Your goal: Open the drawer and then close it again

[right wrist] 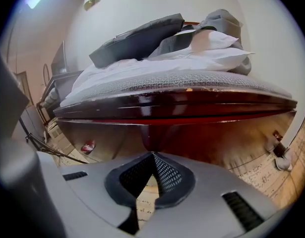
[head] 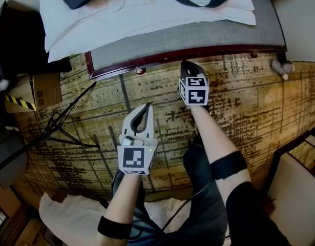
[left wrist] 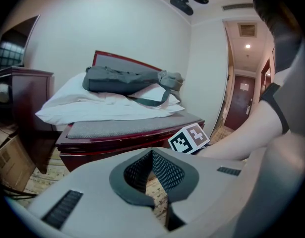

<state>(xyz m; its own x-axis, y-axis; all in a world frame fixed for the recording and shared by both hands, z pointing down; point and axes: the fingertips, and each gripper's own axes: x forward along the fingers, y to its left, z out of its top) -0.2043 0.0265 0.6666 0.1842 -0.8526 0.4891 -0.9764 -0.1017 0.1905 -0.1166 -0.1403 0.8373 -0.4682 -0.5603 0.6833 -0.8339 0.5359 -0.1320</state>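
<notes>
While looking steeply down from the head, far left: dark-red nightstand [left wrist: 21, 103] beside the bed, cardboard box [head: 44, 90] and black tripod [head: 60, 124] on the patterned carpet [head: 249, 101].
Left gripper [head: 146, 109]: left of centre, held well back from the bed, jaws pressed together with nothing between them, pointing up the picture toward the bed.
Bed frame [head: 198, 53]: glossy dark-red wood under a grey mattress edge and white bedding, long axis running left to right across the top of the head view, grey bag [left wrist: 122, 79] lying on top.
Drawer: not plainly seen; no handle or seam made out in any view; judged to sit in the wood front below the mattress, though the nightstand cannot be ruled out.
Right gripper [head: 188, 65]: right of centre, jaws closed and empty, tips just beside the frame's edge; contact not certain.
Key relation: wood front straight ahead of the right jaws and filling the right gripper view, lying crosswise to them; right hand far nearer than left, so likely the working hand.
Far right: pale slipper [head: 282, 68] on the carpet by the bed corner.
</notes>
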